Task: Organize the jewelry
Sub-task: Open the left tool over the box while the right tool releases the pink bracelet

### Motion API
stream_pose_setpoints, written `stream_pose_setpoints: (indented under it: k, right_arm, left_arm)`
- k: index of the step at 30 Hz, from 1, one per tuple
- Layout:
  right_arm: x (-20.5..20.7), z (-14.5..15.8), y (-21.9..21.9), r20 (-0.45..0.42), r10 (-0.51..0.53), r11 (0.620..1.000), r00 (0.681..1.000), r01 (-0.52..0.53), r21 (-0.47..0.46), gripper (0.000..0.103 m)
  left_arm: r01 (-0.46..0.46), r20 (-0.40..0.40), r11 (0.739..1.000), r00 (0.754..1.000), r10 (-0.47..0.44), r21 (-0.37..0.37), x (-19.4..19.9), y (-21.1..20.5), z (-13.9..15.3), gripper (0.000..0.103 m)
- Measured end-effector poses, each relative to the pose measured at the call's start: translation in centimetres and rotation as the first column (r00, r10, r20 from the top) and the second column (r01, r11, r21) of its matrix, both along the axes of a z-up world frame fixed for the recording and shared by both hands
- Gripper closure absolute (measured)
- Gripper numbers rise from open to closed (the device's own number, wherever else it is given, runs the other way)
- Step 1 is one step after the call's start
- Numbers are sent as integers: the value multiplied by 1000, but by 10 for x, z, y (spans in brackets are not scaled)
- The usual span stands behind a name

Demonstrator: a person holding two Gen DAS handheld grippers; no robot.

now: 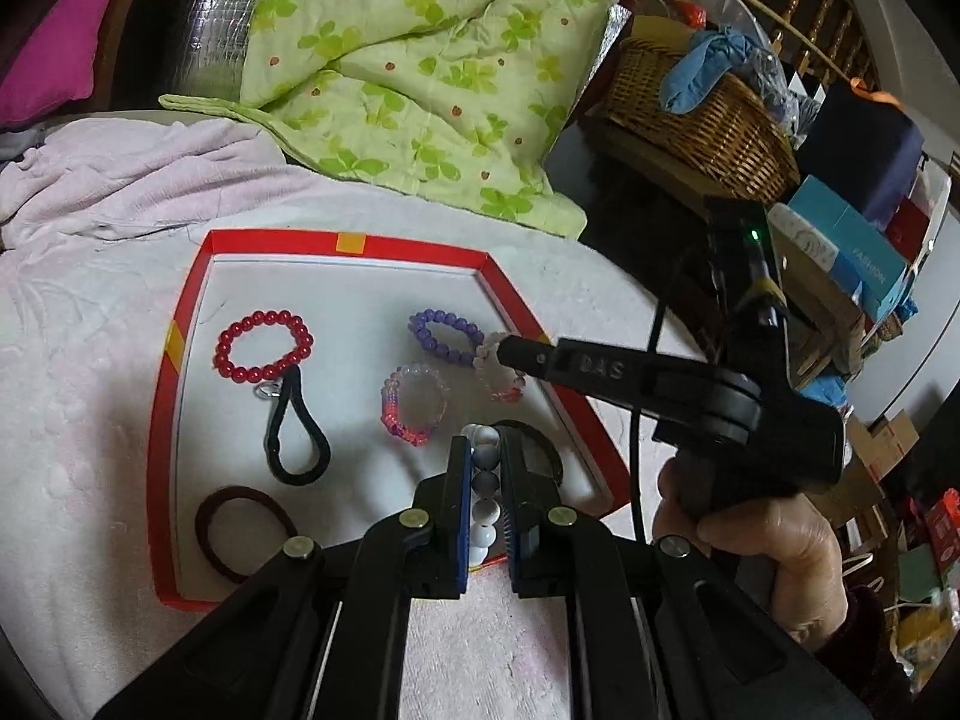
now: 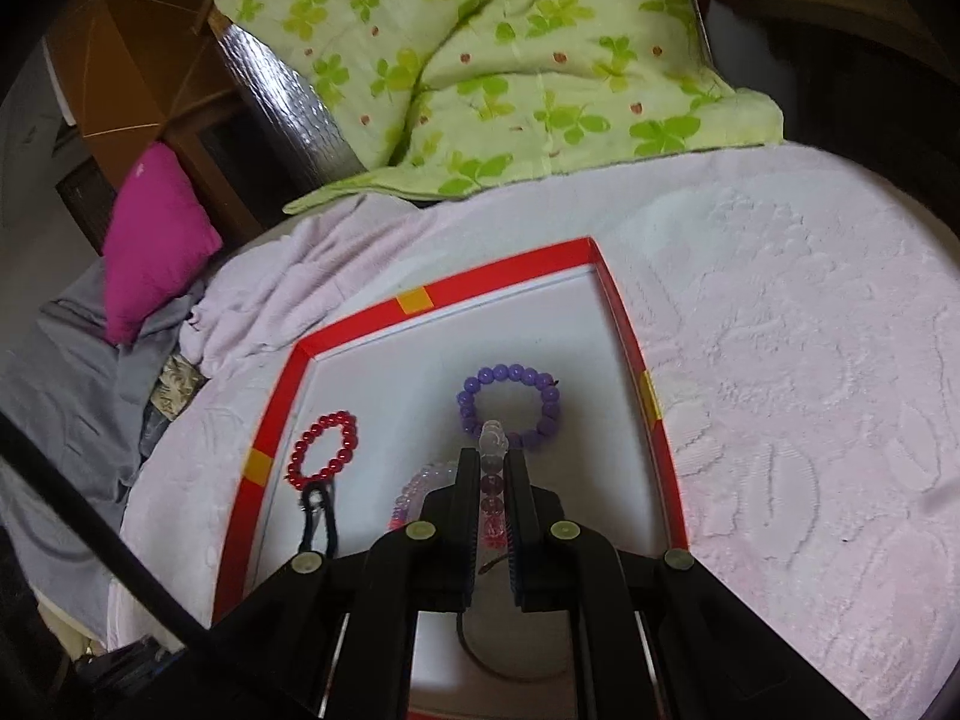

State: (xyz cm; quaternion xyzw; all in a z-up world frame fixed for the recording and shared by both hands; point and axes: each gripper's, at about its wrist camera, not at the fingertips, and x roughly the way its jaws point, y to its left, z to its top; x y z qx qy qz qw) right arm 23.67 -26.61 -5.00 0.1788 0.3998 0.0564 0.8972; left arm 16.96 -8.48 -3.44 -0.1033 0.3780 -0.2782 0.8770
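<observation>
While the left gripper is clenching a string of white and grey beads over the near edge of the red-rimmed tray, the right gripper is pinching a bracelet of clear and pink beads just above the tray floor. That bracelet is hanging right beside the purple bracelet, which is lying near the tray's right wall. The red bracelet is sitting toward the tray's left wall, with a black loop touching its near side and a dark red hair tie in the near left corner. A pink and clear bracelet is resting mid-tray. The far half of the tray floor is lying bare, giving open room beyond the purple bracelet. The tray is sitting on a pale pink blanket, with a green quilt well beyond its far rim. Both tools are angling downward; a hand is gripping the right tool's handle off the tray's right side.
</observation>
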Motion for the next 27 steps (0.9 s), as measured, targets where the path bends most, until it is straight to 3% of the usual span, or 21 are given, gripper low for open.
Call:
stream_pose_setpoints:
  k: [9, 13, 14, 20, 24, 27]
  right_arm:
    - [10, -14, 2, -28, -32, 999, 999, 32, -20, 94]
    - [7, -14, -12, -40, -65, 998, 997, 66, 17, 93]
    - [4, -12, -14, -39, -69, 997, 997, 70, 25, 91]
    - [-21, 12, -16, 6, -66, 998, 998, 66, -12, 91]
    - [-53, 29, -15, 34, -62, 997, 997, 64, -39, 91]
    - [-79, 41, -12, 50, -43, 995, 998, 47, -87, 78]
  left_arm:
    - [-51, -6, 996, 999, 51, 72, 1, -2, -6, 90]
    - [-96, 27, 989, 995, 94, 114, -4, 2, 0, 40]
    - [-110, 47, 986, 993, 105, 126, -6, 4, 3, 35]
    - [-187, 78, 967, 981, 176, 173, -13, 24, 17, 25]
    - [-276, 110, 935, 960, 257, 225, -20, 44, 29, 24]
    - [-342, 166, 900, 937, 306, 271, -32, 57, 39, 23]
